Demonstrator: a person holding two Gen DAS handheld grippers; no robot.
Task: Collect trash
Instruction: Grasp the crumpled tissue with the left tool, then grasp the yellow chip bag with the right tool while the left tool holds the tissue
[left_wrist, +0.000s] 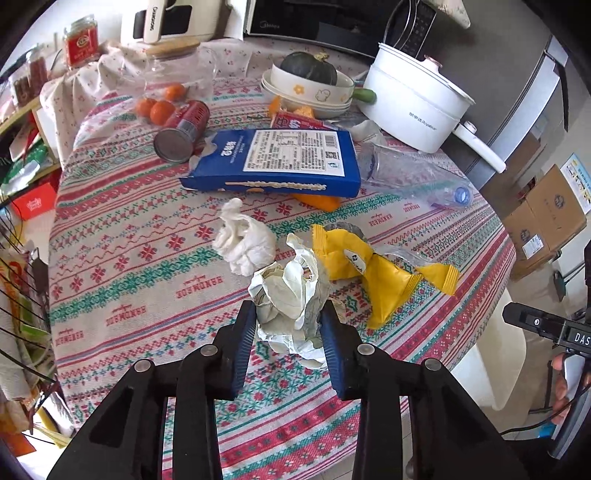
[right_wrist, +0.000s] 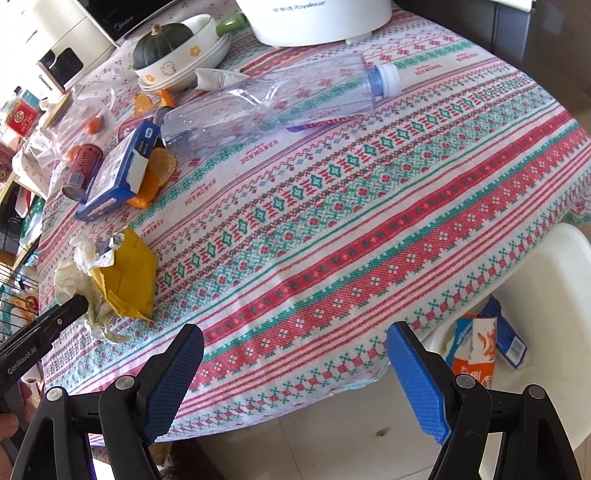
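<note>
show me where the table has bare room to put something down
Free: the wide cloth between the plastic bottle and the table's near edge. Crowded: from the blue box back to the bowls, plus around the yellow wrapper.

The round surface (left_wrist: 147, 258) wears a cloth banded in red, teal and white, woven with snowflake and diamond motifs. On it lie an off-white crumpled paper wad (left_wrist: 291, 295), a white crumpled tissue (left_wrist: 245, 242), a bright yellow foil snack wrapper (left_wrist: 373, 273), a dark blue cardboard box with a white label (left_wrist: 277, 162), a red tin can (left_wrist: 184, 127) and a clear, blue-tinted plastic bottle (right_wrist: 266, 103).
</note>
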